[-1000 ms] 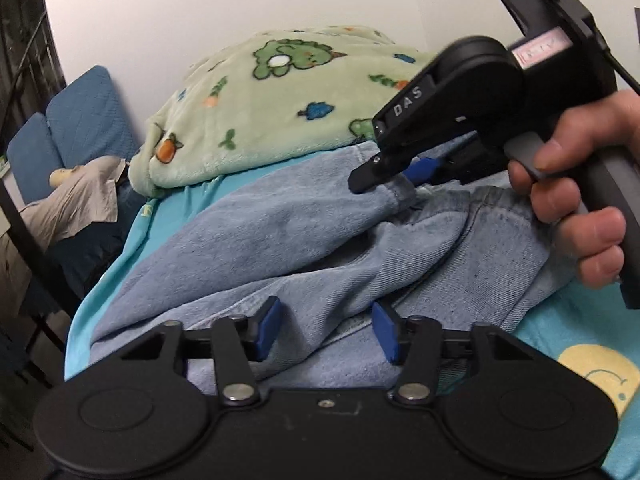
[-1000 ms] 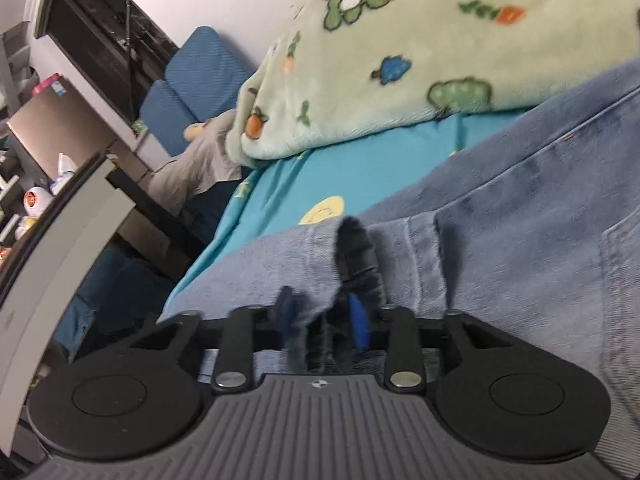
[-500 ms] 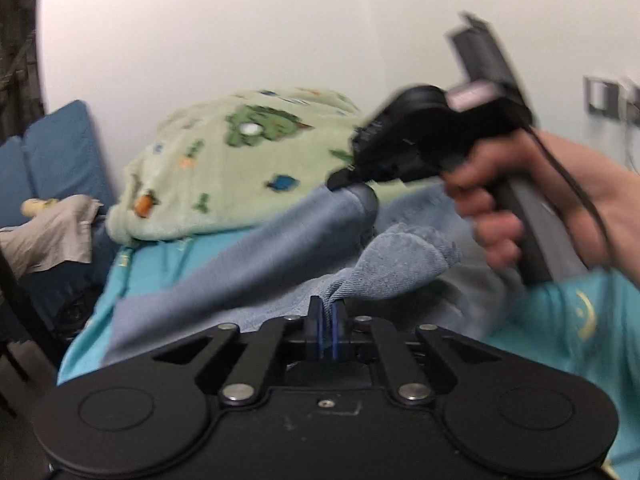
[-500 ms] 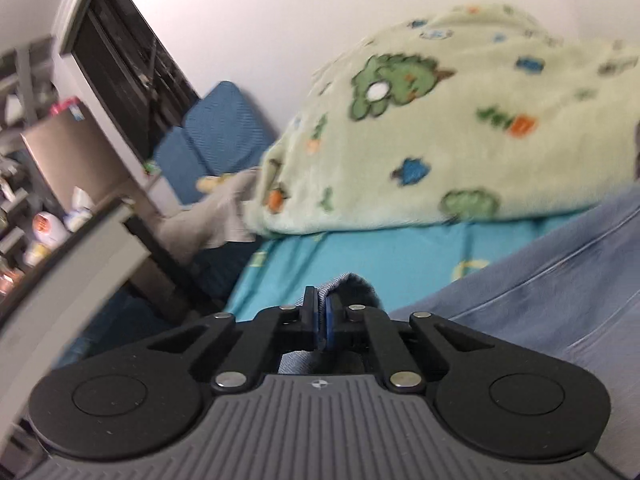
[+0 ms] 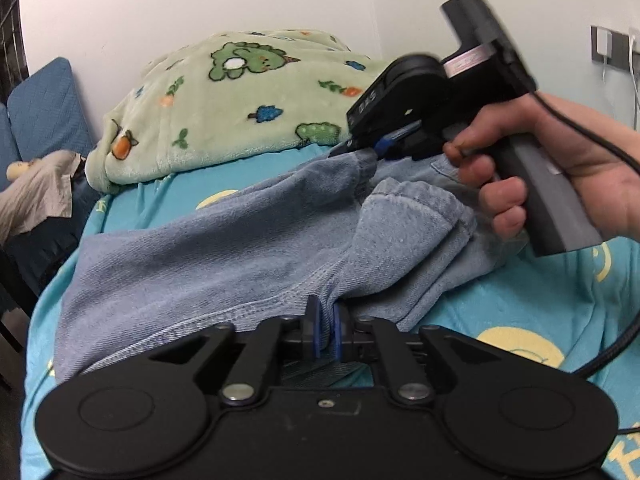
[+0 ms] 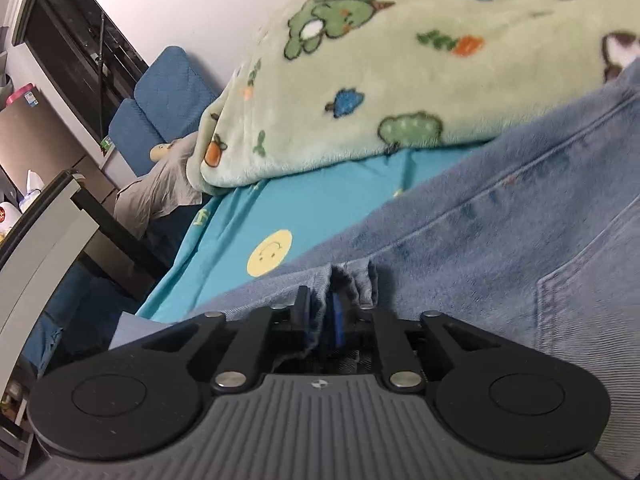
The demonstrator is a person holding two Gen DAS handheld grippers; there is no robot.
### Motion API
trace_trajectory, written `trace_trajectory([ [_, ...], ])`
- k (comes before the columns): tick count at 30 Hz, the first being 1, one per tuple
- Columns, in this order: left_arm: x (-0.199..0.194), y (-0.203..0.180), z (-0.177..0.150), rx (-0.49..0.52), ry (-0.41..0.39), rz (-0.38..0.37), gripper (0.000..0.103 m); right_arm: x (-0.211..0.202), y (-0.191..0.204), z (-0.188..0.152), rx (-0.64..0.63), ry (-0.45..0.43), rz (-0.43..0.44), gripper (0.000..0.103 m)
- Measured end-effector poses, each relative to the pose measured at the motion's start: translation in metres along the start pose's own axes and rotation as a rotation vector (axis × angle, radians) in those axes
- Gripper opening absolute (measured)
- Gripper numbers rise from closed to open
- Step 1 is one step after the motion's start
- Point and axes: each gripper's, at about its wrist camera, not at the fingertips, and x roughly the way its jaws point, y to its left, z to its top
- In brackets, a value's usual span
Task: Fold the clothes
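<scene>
Lying across the turquoise bed sheet [image 5: 520,300], the blue denim jeans [image 5: 208,248] sat in front of a green cartoon-print blanket [image 5: 248,96]. Left tool [image 5: 327,330] was clenched on a bunched fold at the near edge of the jeans; its blue pads had just eased apart slightly, cloth still pinched between them. Right tool [image 6: 322,314] likewise gripped a gathered denim edge, jaws having just widened a little with fabric between them. From the left wrist view, the right tool [image 5: 374,148] was held in a hand [image 5: 560,172], its tips pinching the far edge of the jeans and lifting it off the sheet. Blue cushions [image 6: 160,92] stood beyond the bed.
</scene>
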Motion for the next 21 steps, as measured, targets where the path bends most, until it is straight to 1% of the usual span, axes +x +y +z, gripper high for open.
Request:
trace_trajectory([
  [2,-0.004,0.003,0.003,-0.035,-0.01,-0.017,0.017,-0.013,0.002,0.003,-0.017,-0.015,-0.005,0.018],
  [3,-0.007,0.005,0.005,-0.054,-0.014,-0.027,0.018,-0.019,0.004,0.005,-0.022,-0.022,-0.012,0.019],
  [4,-0.011,0.007,0.007,-0.076,-0.023,-0.037,0.023,-0.027,0.006,0.007,-0.024,-0.028,-0.027,0.02],
  [5,-0.016,0.008,0.009,-0.099,-0.037,-0.046,0.031,-0.038,0.01,0.009,-0.029,-0.037,-0.042,0.021],
  [7,-0.027,0.009,0.012,-0.13,-0.062,-0.056,0.044,-0.058,0.018,0.011,-0.04,-0.054,-0.072,0.022],
  [10,-0.041,0.01,0.017,-0.164,-0.085,-0.07,0.045,-0.089,0.029,0.009,-0.081,-0.082,-0.124,0.023],
  [13,-0.051,0.011,0.021,-0.209,-0.093,-0.067,0.047,-0.123,0.031,0.001,-0.091,-0.104,-0.183,0.023],
  [16,-0.061,0.008,0.024,-0.206,-0.11,-0.026,0.054,-0.156,0.031,-0.008,-0.124,-0.133,-0.247,0.023],
  [17,-0.064,0.009,0.025,-0.218,-0.116,-0.018,0.057,-0.166,0.029,-0.012,-0.128,-0.139,-0.257,0.023],
  [19,-0.067,0.012,0.025,-0.252,-0.124,-0.007,0.06,-0.183,0.023,-0.018,-0.127,-0.15,-0.285,0.023],
  [21,-0.068,0.017,0.024,-0.287,-0.121,0.015,0.062,-0.196,0.018,-0.026,-0.138,-0.18,-0.327,0.024],
])
